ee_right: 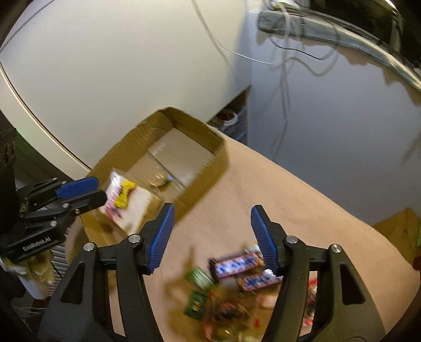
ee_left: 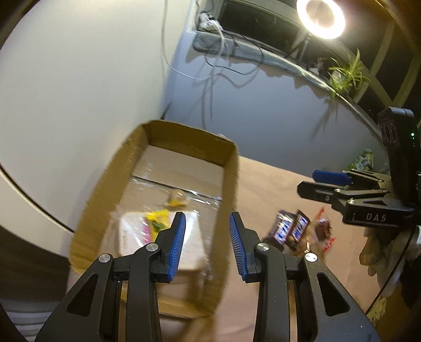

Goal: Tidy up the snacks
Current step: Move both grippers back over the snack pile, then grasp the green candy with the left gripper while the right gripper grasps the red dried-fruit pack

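An open cardboard box [ee_left: 231,163] stands on the tan table. Inside lie a white snack bag [ee_left: 136,231] with yellow and pink print and a small round item [ee_left: 177,196]. My left gripper [ee_left: 208,236] hovers open over the box's right wall, with nothing pressed between its blue pads. In the right wrist view the left gripper [ee_right: 101,189] is just beside the white snack bag [ee_right: 129,207]. My right gripper [ee_right: 211,226] stands open above a blurred snack pile, over two brown-and-blue candy bars [ee_right: 235,263]. It is empty. The right gripper [ee_left: 307,182] also shows side-on above the candy bars [ee_left: 289,229].
Green packets [ee_right: 196,302] and red-wrapped sweets [ee_left: 325,231] lie in the pile. A white cabinet [ee_right: 118,65] rises behind the box. Cables [ee_left: 218,60], a ring light [ee_left: 320,18] and a plant [ee_left: 347,71] sit at the back. Another cardboard box [ee_right: 394,226] is at the right.
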Demonstrator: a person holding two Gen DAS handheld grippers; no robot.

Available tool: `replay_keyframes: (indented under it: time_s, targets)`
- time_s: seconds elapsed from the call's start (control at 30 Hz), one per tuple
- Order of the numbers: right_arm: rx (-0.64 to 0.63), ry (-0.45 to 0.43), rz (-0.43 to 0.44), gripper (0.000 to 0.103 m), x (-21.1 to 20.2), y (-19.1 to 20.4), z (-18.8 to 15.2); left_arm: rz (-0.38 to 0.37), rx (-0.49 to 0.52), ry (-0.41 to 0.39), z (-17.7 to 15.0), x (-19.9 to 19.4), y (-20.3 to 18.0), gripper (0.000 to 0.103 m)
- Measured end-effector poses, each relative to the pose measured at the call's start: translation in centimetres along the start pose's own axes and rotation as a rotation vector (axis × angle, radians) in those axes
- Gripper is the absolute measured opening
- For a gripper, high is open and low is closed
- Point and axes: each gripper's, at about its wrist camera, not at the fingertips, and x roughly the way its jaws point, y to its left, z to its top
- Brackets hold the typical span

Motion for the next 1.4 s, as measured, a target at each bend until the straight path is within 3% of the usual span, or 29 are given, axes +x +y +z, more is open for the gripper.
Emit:
replay_keyframes:
  time_s: [0.07, 0.33, 0.7, 1.13, 1.4]
  targets:
    - [0.025, 0.000, -0.018, 0.069, -0.8, -1.3, -1.2, -0.015, 0.016, 0.015, -0.6, 0.2, -1.0, 0.033]
    - [0.120, 0.059, -0.110, 0.073, -2.8, -6.8, -7.2, -0.082, 0.083, 0.100, -3.1, 1.7, -5.0, 0.050]
    - [0.193, 0.167, -0.173, 0.074, -2.2, -10.6, -13.1, -0.135, 0.120, 0.264, -6.9, 5.1, -8.8, 0.049]
    - [0.188, 0.205, -0.208, 0.074, 0.4, -11.3, -13.0, -0.119, 0.050, 0.375, -8.1, 7.9, -9.5, 0.033]
    - [0.196, 0.211, -0.214, 0.074, 1.2, -11.2, -12.4, -0.077, 0.099, 0.376, -7.7, 9.1, -10.7, 0.030]
